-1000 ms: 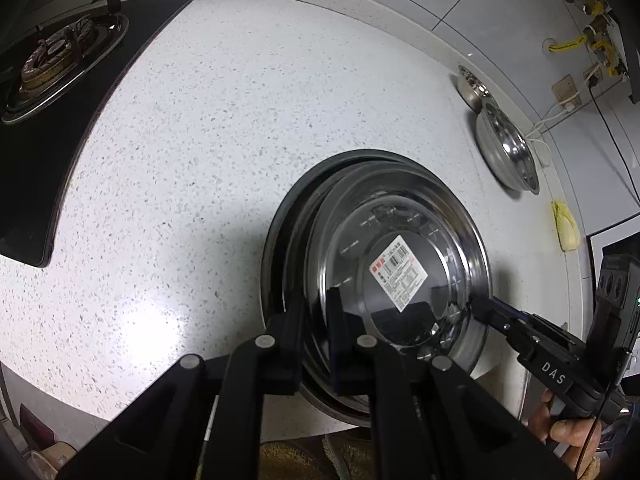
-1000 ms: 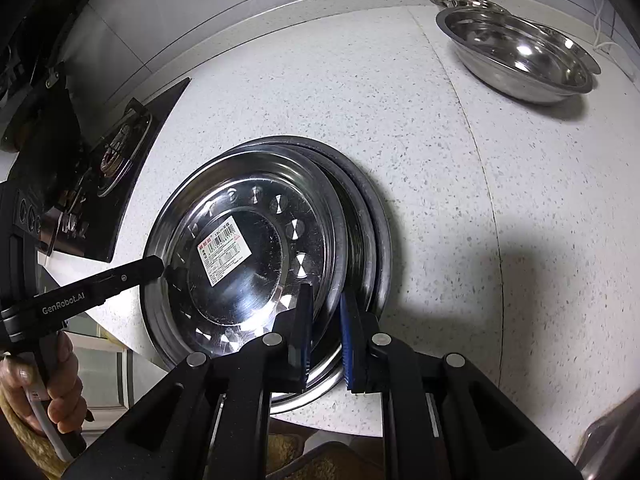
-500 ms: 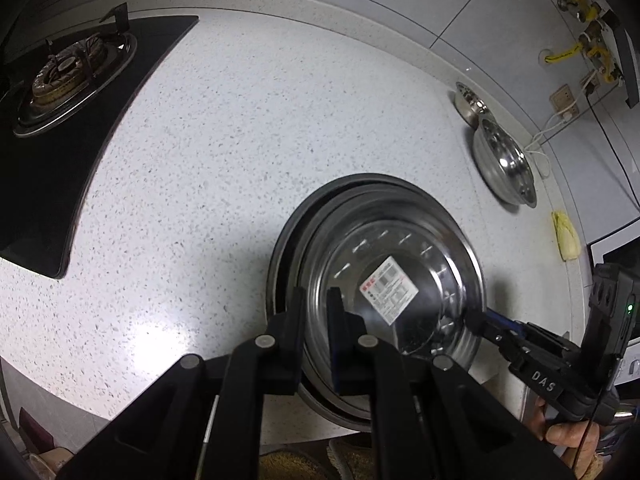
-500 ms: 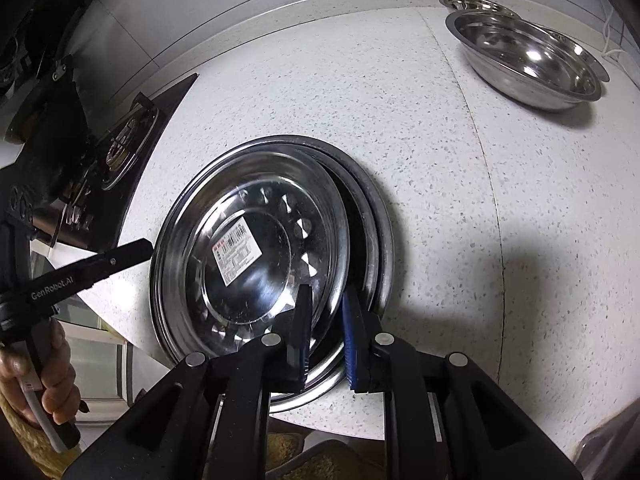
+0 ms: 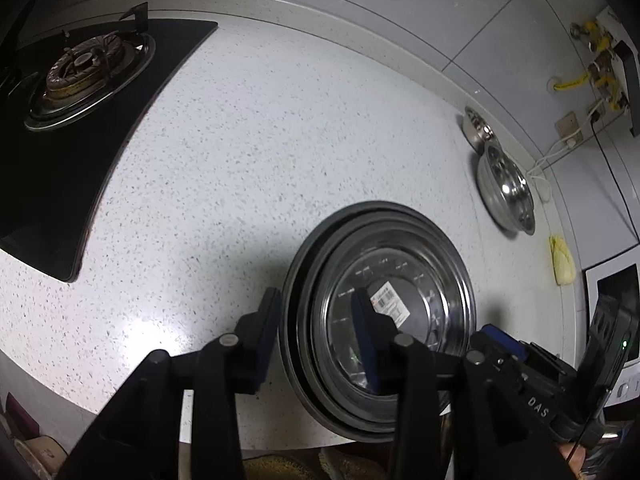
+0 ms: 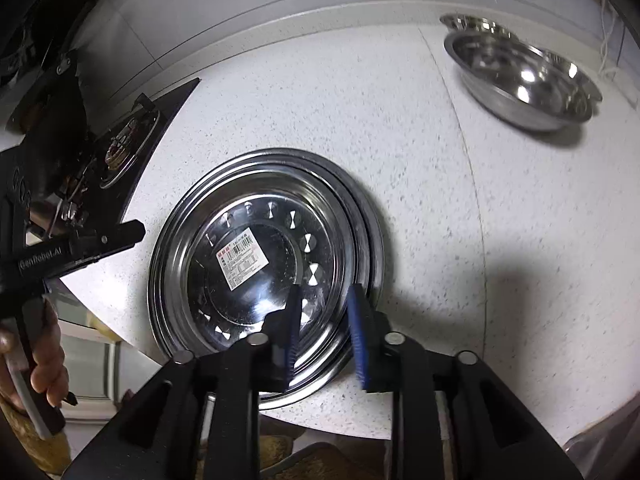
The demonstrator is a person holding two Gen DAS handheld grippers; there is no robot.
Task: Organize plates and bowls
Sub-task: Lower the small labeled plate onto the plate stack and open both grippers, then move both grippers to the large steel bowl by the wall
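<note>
A stack of steel plates [image 5: 400, 280] lies on the speckled counter near its front edge; the top plate carries a white barcode sticker [image 5: 390, 300]. The stack also shows in the right wrist view [image 6: 272, 248]. My left gripper [image 5: 316, 320] is open, its jaws straddling the stack's left rim. My right gripper [image 6: 326, 320] is open, its jaws straddling the stack's right rim. A steel bowl [image 6: 520, 80] sits at the back right with a smaller bowl [image 6: 472, 24] behind it.
A black gas hob [image 5: 80, 72] fills the counter's left side. The steel bowls show by the wall in the left wrist view [image 5: 506, 188]. A yellow cloth [image 5: 562, 260] lies at the right, and wall sockets and cables [image 5: 568, 132] are above it.
Both grippers have opened and let go of the plate rims. Both have drawn back a little, so the stack looks smaller.
</note>
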